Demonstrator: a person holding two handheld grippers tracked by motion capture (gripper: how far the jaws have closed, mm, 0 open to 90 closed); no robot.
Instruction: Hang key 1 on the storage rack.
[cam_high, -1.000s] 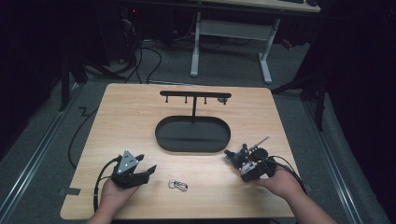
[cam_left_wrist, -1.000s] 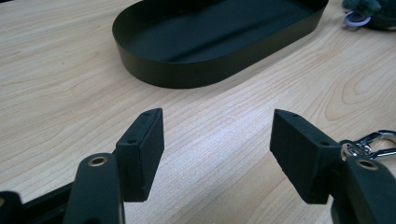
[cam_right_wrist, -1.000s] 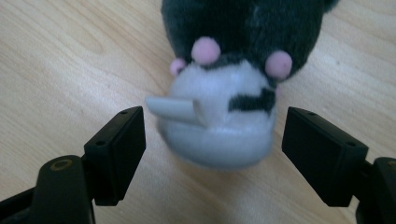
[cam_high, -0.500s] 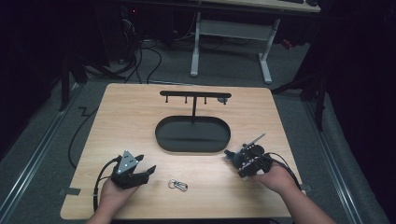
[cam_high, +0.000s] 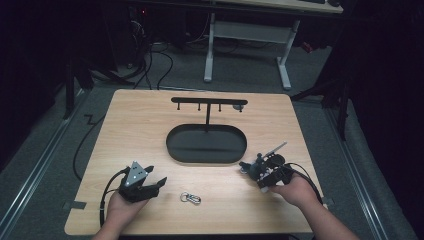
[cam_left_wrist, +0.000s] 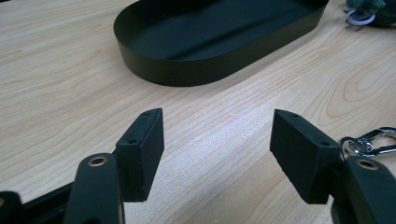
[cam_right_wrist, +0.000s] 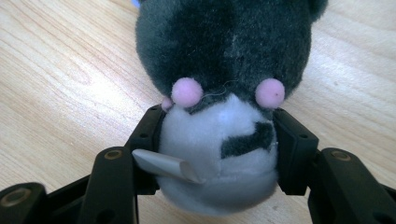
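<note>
A small plush toy, dark grey on top with a white belly and pink cheeks, lies on the wooden table. My right gripper has just been closing its jaws, and the pads now press on the toy's white belly from both sides. In the high view that gripper sits right of the black oval tray. My left gripper rests at the front left, open, with bare table between its fingers. A metal carabiner keyring lies just to its right.
A black rack with small hooks stands at the tray's far edge. The tray lies ahead of the left gripper, with the carabiner beside its right jaw. Cables trail from both grippers. A white tag sticks out of the toy.
The right gripper's jaws have come together around the plush toy. Both hands have stayed almost in place, and the keyring has not moved.
</note>
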